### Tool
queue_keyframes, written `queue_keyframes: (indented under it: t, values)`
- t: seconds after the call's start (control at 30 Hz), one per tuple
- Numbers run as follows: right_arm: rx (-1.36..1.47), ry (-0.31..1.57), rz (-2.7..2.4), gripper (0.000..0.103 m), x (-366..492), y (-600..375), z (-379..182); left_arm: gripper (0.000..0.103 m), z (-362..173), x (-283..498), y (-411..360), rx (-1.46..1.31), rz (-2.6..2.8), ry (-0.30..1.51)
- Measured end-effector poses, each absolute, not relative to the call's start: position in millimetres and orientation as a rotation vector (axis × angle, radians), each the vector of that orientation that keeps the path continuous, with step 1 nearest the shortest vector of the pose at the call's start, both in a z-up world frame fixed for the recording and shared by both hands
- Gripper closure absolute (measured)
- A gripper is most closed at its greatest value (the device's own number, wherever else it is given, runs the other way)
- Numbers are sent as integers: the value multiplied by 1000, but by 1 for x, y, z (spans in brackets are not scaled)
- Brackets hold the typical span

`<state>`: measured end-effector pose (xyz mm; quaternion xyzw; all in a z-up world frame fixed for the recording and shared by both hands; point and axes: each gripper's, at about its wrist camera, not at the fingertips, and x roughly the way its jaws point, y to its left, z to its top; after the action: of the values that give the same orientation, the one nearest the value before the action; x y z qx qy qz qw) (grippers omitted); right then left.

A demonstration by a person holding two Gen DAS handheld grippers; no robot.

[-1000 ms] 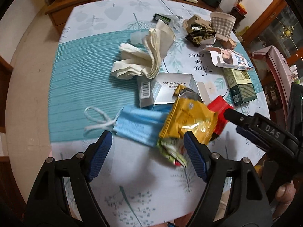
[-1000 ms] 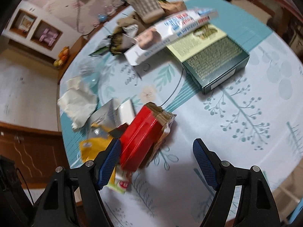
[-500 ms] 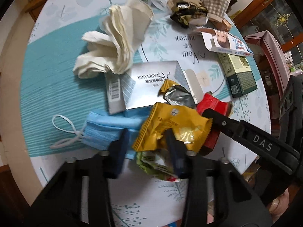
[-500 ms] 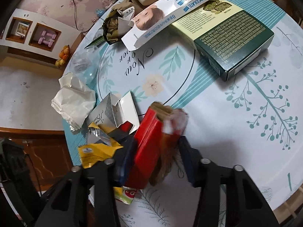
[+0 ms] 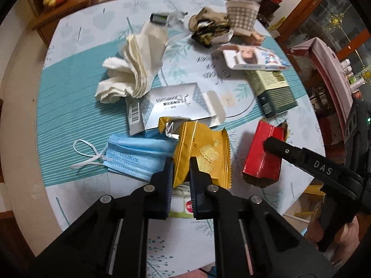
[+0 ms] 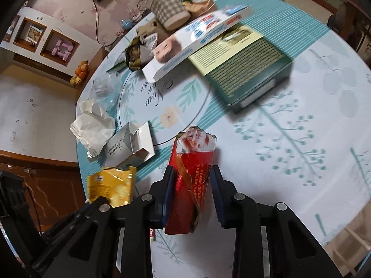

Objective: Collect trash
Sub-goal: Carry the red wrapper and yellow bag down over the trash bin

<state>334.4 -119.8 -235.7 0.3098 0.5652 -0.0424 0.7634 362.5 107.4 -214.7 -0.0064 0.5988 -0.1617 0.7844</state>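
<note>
Two tools, two catches, and both are closing as we look. From the left wrist view first: the left tool (image 5: pixel 180 169) has its blue pads pinching a fold of the yellow snack wrapper (image 5: pixel 204 155), which sits at the near side of the bench (image 5: pixel 69 106), its torn silver-lined top towards the centre. Just left of it lies a blue surgical mask (image 5: pixel 136 157), ear loops trailing onto the teal stripes, and a green-and-white wrapper (image 5: pixel 180 206) peeks out underneath the tool. Beyond the wrapper sits a flattened silver carton (image 5: pixel 171 106), with a wad of white tissue (image 5: pixel 134 69) behind that. Over to the right, the right tool (image 5: pixel 269 143) comes in from the side and has hold of the red packet (image 5: pixel 262 155). Farther back: a dark green box (image 5: pixel 273 92), a white chocolate box (image 5: pixel 252 58) leaning across its far end, a crumpled dark wrapper (image 5: pixel 208 32) and a checked paper cup (image 5: pixel 242 16).

Over to the right wrist view: the right tool (image 6: pixel 191 180) is clamped on the red packet (image 6: pixel 192 176), one pad on each side, torn end pointing away from the camera. The yellow snack wrapper (image 6: pixel 111 185) shows at left, with the left tool's black arm at its near edge.
</note>
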Motion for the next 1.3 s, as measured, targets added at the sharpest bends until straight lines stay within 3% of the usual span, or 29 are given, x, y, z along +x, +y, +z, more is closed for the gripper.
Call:
queue_keyframes:
  t: [0.37,0.67,1.0,1.3]
  values:
    - [675,1166,-73,73,269,-161,-197,93,-148,316,106,-46,-367,1186]
    - [607,1130,35,73,192,-200,-168,93,-123,212,62,-87,-351,1132]
    - [486,1184,141,73,94,-241,-185,93,-168,83,-1,-114,-259,1164]
    - [417,1333,169,73,32,-242,-289,93,-265,36,-25,-31,-199,1251]
